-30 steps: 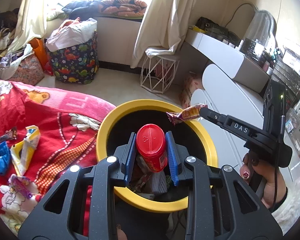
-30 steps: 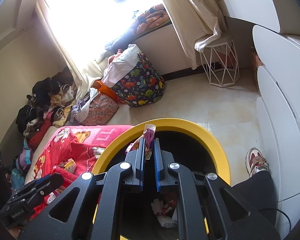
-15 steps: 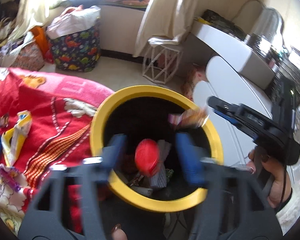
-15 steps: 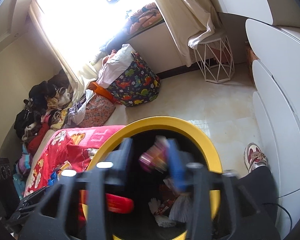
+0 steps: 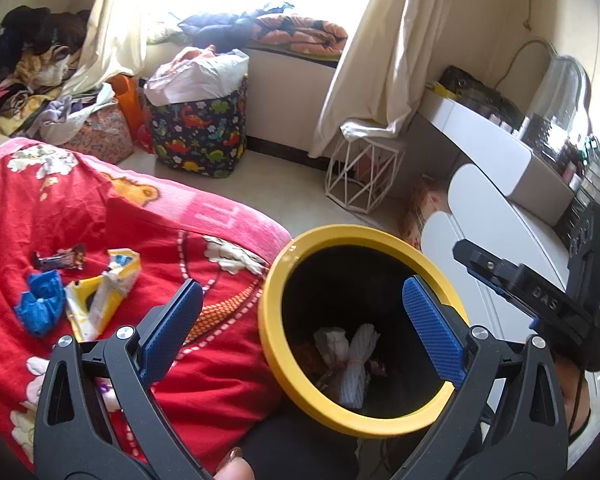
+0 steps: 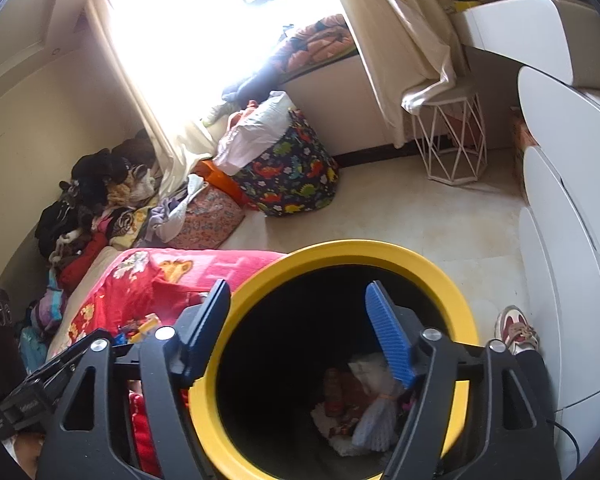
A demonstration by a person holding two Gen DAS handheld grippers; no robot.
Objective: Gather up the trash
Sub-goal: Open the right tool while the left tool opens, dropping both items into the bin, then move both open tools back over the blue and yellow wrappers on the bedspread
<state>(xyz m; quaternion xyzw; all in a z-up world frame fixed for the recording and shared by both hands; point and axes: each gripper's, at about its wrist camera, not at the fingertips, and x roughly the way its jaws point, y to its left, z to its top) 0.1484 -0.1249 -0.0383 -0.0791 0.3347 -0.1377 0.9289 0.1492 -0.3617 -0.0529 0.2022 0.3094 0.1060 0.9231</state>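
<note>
A yellow-rimmed black trash bin (image 5: 272, 280) stands beside the red blanket (image 5: 60, 208); it also shows in the right wrist view (image 6: 380, 250). Inside lie white tissues (image 5: 356, 344) and a red bottle (image 6: 334, 394). My left gripper (image 5: 304, 328) is open and empty over the bin's left rim. My right gripper (image 6: 300, 336) is open and empty above the bin mouth; it shows at the right of the left wrist view (image 5: 512, 280). On the blanket lie a yellow wrapper (image 5: 108, 292), a blue wrapper (image 5: 40, 304) and a dark candy wrapper (image 5: 62, 258).
A dinosaur-print basket (image 5: 198, 132) and a white wire stool (image 5: 360, 176) stand on the floor by the window. White cabinets (image 5: 496, 216) are at the right. Clothes pile (image 5: 24, 64) lies at the far left. A shoe (image 6: 514, 328) is right of the bin.
Both grippers opened. The red bottle dropped from the left gripper and the candy wrapper from the right gripper into the bin. The left gripper has shifted left toward the blanket.
</note>
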